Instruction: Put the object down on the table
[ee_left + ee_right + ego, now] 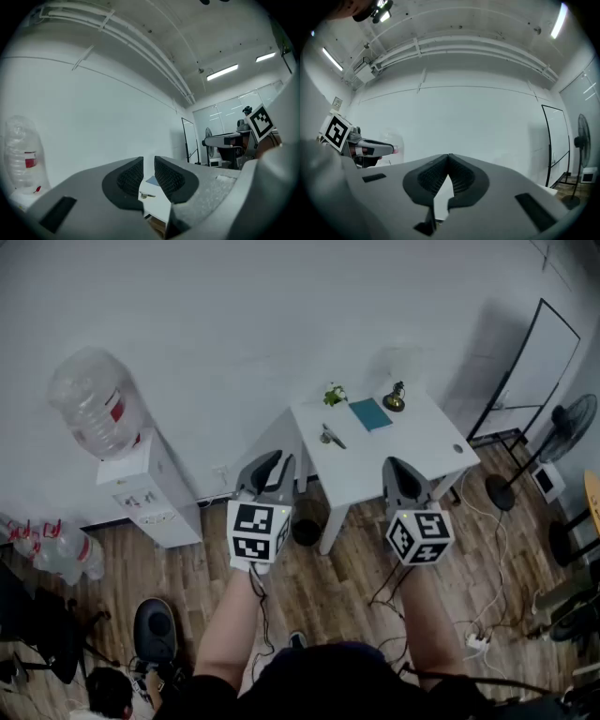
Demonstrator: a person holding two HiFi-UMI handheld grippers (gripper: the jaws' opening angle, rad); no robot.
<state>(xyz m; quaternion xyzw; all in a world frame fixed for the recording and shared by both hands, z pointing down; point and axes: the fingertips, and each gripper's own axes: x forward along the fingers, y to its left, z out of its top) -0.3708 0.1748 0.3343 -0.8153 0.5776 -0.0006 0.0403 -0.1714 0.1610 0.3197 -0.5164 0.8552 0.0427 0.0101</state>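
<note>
A small white table (pixel 375 465) stands ahead by the wall, with a green plant (pixel 335 395), a teal pad (pixel 369 413), a small brass object (pixel 395 401) and a metal piece (pixel 330 437) on it. Both grippers are held up in the air short of it. My left gripper (pixel 272 465) (pixel 148 161) is open by a narrow gap with nothing between its pads; through the gap I see the table (pixel 158 201) and the metal piece (pixel 146 195). My right gripper (pixel 401 470) (pixel 448 157) has its tips touching and holds nothing.
A water dispenser (pixel 150 493) with a big bottle (pixel 94 413) stands to the left, spare bottles (pixel 56 549) beside it. A dark bin (pixel 307 521) sits under the table. A framed board (pixel 530 371), a fan (pixel 562 427) and floor cables (pixel 476 643) are on the right. A person (pixel 108 695) is at lower left.
</note>
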